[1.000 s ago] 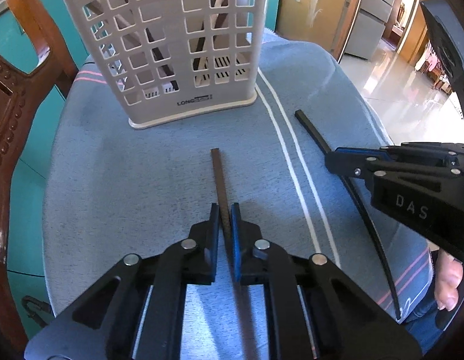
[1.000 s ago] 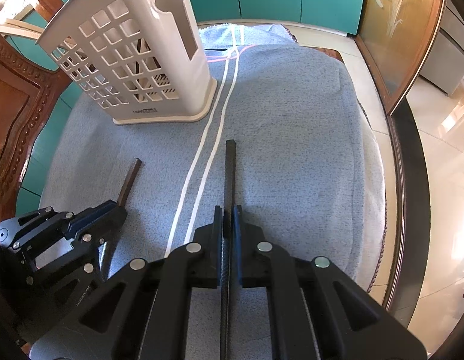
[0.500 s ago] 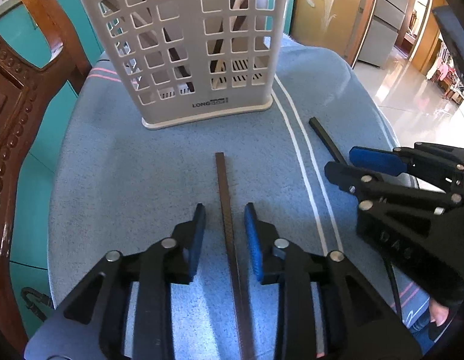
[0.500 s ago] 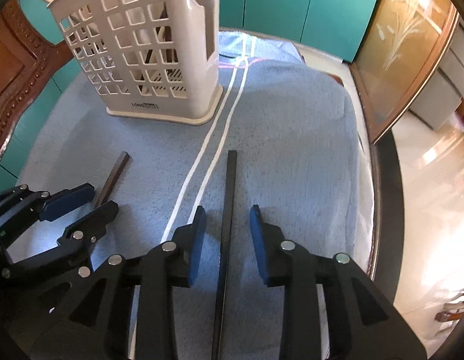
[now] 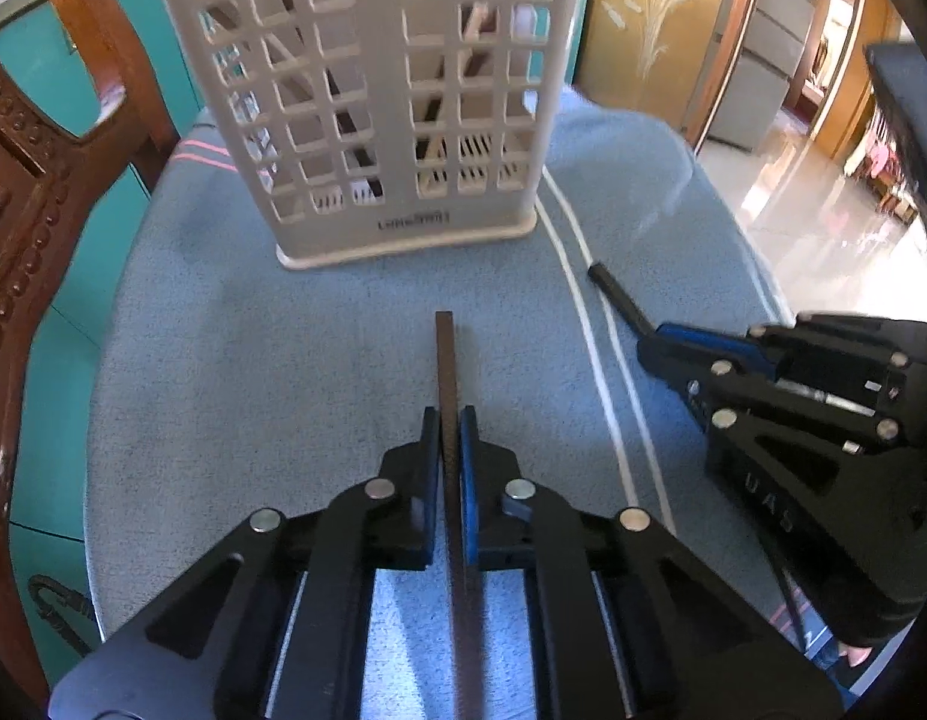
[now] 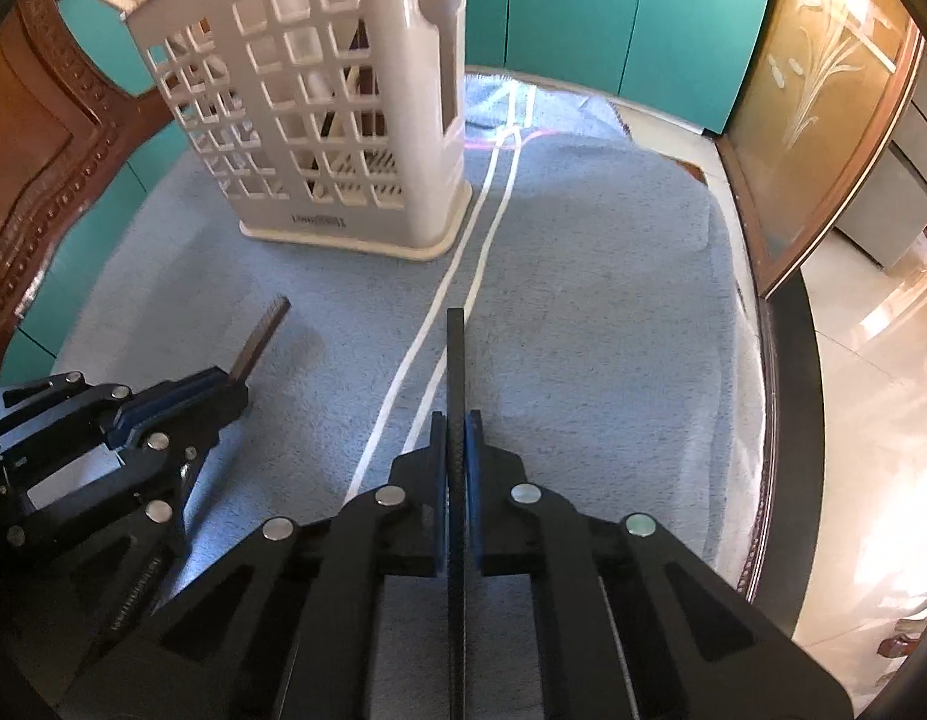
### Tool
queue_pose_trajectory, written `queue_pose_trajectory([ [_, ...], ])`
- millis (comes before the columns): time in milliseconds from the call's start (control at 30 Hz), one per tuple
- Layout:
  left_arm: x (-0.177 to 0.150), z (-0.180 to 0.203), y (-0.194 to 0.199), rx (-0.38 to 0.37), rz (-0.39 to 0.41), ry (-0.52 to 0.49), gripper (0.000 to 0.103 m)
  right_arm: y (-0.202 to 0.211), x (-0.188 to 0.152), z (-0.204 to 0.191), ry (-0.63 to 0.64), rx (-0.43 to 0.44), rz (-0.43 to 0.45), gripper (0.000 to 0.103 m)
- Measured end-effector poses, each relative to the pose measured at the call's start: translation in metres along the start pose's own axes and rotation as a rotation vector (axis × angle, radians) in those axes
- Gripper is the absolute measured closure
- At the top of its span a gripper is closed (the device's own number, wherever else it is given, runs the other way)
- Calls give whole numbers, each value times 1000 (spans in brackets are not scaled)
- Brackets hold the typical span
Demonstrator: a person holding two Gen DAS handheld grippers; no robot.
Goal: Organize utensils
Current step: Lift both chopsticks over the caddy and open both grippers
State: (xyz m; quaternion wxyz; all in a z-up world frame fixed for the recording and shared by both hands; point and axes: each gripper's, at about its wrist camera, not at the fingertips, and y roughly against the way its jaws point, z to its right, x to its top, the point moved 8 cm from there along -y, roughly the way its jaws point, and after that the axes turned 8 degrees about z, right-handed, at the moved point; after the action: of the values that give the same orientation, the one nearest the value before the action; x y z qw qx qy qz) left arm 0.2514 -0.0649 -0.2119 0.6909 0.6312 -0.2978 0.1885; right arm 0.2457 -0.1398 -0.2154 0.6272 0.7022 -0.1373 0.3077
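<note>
Two chopsticks on the blue-cloth tabletop (image 5: 253, 360): one brown chopstick (image 5: 446, 354) clamped in the left claw (image 5: 450, 429), one black chopstick (image 6: 455, 354) clamped in the right claw (image 6: 456, 432), both tips pointing toward one white lattice utensil holder (image 5: 373, 102) standing beyond, well apart.

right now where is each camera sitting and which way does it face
Left wrist: on the left gripper, looking steeply down along its fingers at the brown chopstick it clamps, the white utensil basket beyond; the right gripper shows at right.
Right wrist: on the right gripper, looking down at the black chopstick it clamps; the left gripper shows at left.
Shared: basket, blue cloth, both chopsticks, both grippers.
</note>
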Motion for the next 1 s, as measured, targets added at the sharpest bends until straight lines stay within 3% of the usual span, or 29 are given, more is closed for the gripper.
queue_pose_trajectory([
  [300, 39, -3, 70, 27, 257, -14, 96, 74, 29, 6, -21, 80, 180, 96],
  [500, 65, -10, 142, -36, 419, 34, 96, 163, 42, 9, -32, 187, 379, 96],
  [600, 85, -18, 191, -42, 538, 44, 96, 194, 53, 18, -51, 209, 449, 96],
  [800, 136, -38, 261, -34, 722, 80, 96, 245, 104, 25, -124, 311, 549, 96],
  [1000, 188, -64, 301, -64, 843, 190, 96, 282, 167, 10, -99, 319, 655, 96],
])
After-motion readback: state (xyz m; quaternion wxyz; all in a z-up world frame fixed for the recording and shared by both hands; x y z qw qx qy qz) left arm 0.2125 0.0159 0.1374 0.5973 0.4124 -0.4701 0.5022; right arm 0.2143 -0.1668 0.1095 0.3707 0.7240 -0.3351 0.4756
